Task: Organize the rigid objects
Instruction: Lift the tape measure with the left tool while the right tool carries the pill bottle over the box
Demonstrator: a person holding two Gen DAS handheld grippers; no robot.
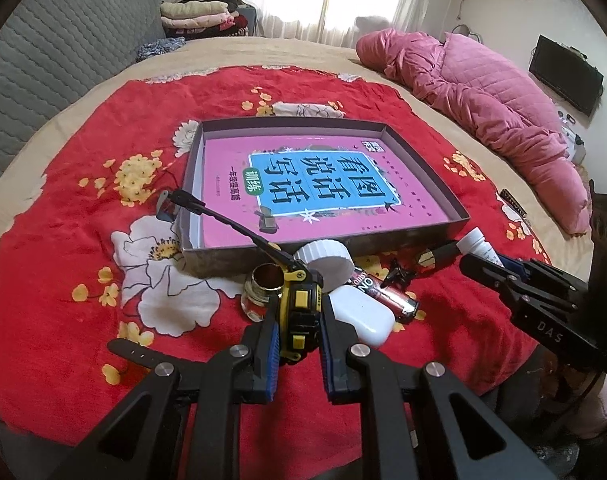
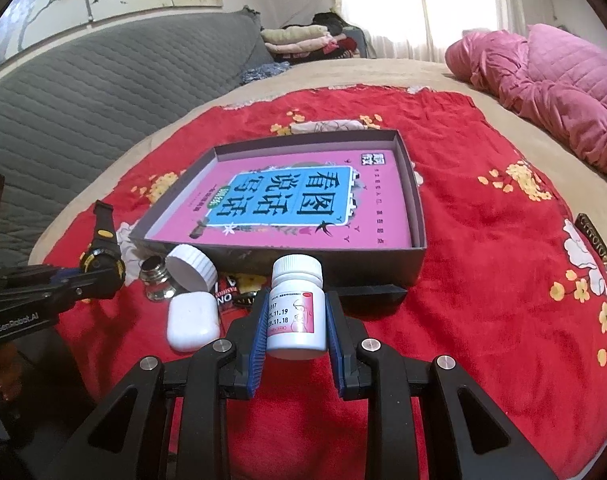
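Left wrist view first: I've got my left gripper (image 1: 299, 336) angled down toward the bed, blue pads clamped on the black-and-yellow watch (image 1: 299, 304). Its strap (image 1: 223, 220) sticks up and away, the tip reaching over the near left corner of the open grey box (image 1: 423, 236). A pink book (image 1: 323, 196) lies flat inside that box. Just beyond the watch sit a small glass jar (image 1: 263, 288), a white screw cap (image 1: 325, 260) leaning by the box wall, a white oval case (image 1: 361, 314) and a red-and-black wrapped cylinder (image 1: 387, 294), all crowded together on the red floral cloth (image 1: 63, 260). Over to the right, my right gripper (image 1: 491, 268) comes in low, carrying the white pill bottle (image 1: 477, 242).

Right wrist view now: the right gripper (image 2: 296, 316) also tilts downward, pads pressed on both sides of the white pill bottle (image 2: 296, 312), which stands upright between them, cap toward the box (image 2: 383, 268). The bottle is held just in front of the box's near wall. The book (image 2: 303, 208) fills the box floor. At the left edge my left gripper (image 2: 69, 280) reaches in almost level across the frame, gripping the watch (image 2: 103, 268), strap pointing up. The cap (image 2: 191, 268), the jar (image 2: 157, 280) and the white case (image 2: 193, 322) lie between the two grippers. A pink quilt (image 2: 551, 84) is heaped at the far right of the bed.
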